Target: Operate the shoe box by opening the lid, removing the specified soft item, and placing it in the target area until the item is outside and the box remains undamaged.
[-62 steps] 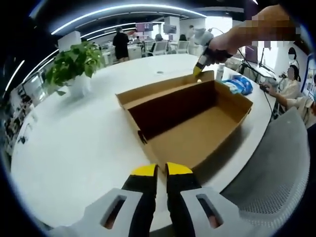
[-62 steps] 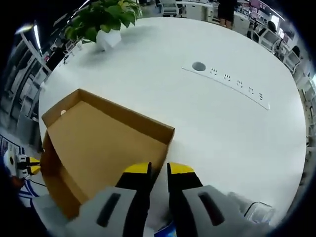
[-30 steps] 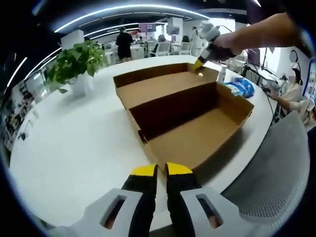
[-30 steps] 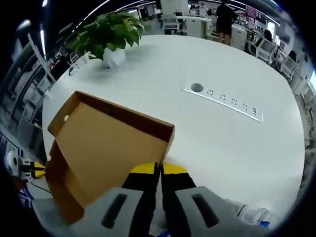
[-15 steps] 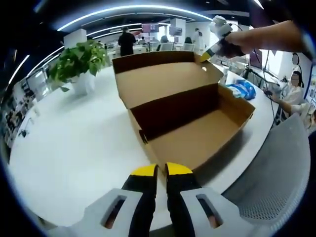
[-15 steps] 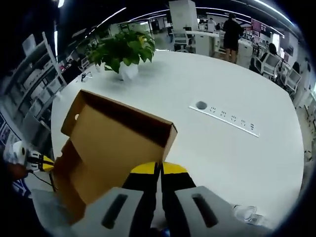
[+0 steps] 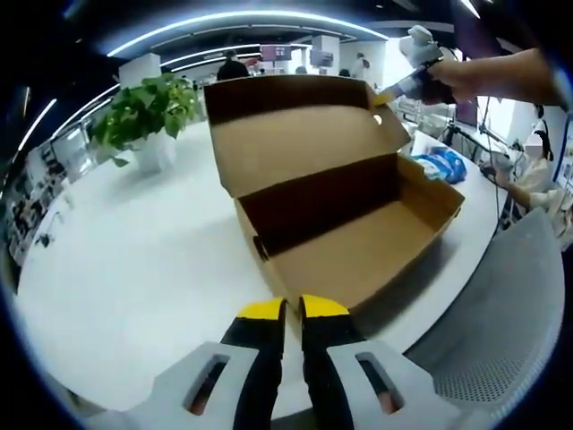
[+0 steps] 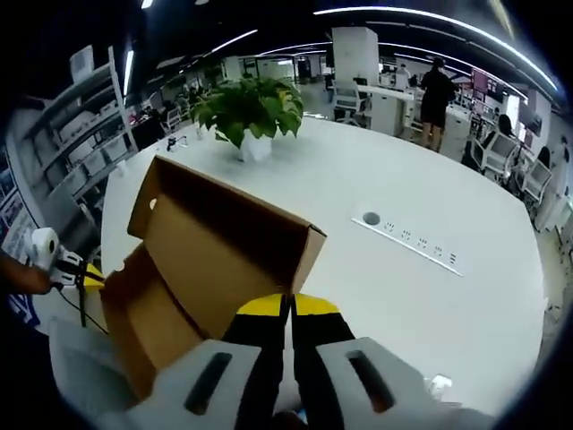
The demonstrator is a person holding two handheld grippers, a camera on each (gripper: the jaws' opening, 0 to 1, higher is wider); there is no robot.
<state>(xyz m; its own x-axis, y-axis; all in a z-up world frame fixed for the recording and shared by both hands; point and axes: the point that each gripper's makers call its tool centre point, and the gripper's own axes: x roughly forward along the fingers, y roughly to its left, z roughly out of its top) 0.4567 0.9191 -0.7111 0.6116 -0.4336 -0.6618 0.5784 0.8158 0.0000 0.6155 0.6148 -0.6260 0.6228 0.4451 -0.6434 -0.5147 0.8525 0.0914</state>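
A brown cardboard shoe box [image 7: 358,242] stands open on the white table [image 7: 134,269], and the inside that shows is bare. Its hinged lid [image 7: 295,134] stands raised behind the tray. My right gripper [image 7: 387,92] is shut on the lid's far corner; in the right gripper view its yellow tips [image 8: 289,305] meet on the lid [image 8: 215,242] edge. My left gripper [image 7: 293,309] hovers near the box's front end, jaws together and holding nothing; it also shows as the left gripper [image 8: 85,273] beside the box [image 8: 143,331]. A blue-and-white soft packet [image 7: 439,164] lies beyond the box.
A potted plant [image 7: 143,112] stands on the table's far side, also seen as the plant [image 8: 251,107]. A socket strip [image 8: 407,240] is set into the tabletop. A grey mesh chair [image 7: 501,331] sits by the table edge. People stand and sit in the office behind.
The right gripper went from open to shut on the lid's edge. It then raised the lid from flat on the table to upright. The left gripper stayed put.
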